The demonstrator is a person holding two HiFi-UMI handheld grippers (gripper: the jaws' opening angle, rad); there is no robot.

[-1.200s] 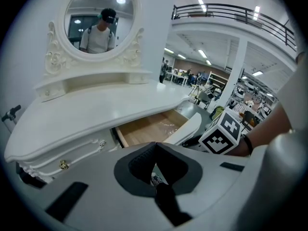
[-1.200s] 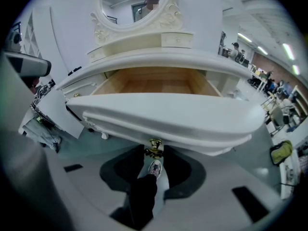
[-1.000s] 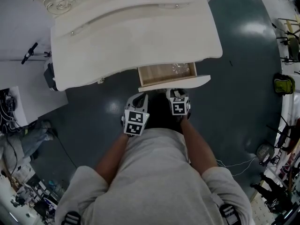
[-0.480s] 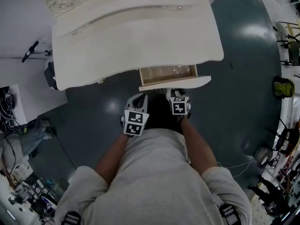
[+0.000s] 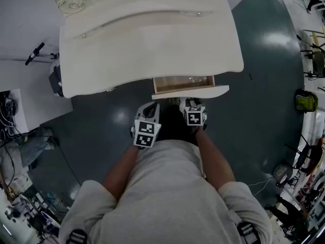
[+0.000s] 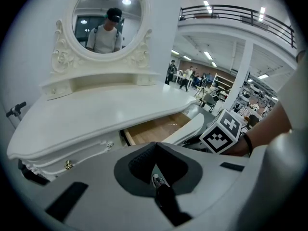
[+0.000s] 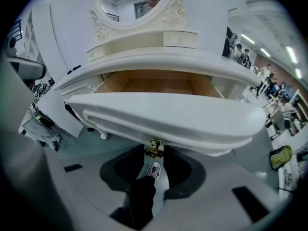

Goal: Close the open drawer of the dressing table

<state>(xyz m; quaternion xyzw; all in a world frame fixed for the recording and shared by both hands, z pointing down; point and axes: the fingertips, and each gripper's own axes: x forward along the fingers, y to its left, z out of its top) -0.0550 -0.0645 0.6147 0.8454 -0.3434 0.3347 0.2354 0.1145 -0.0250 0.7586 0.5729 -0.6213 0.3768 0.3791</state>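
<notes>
The drawer (image 5: 184,84) juts partly out beneath the right front of the white table (image 5: 152,39), showing pale wood inside and a curved white front. Your right tool (image 7: 154,156) pinches its brass knob (image 7: 154,149). Your left tool (image 6: 156,146) is pressed together, empty, near the drawer front. The tabletop hides the drawer's back, and small glints inside are unclear.
</notes>
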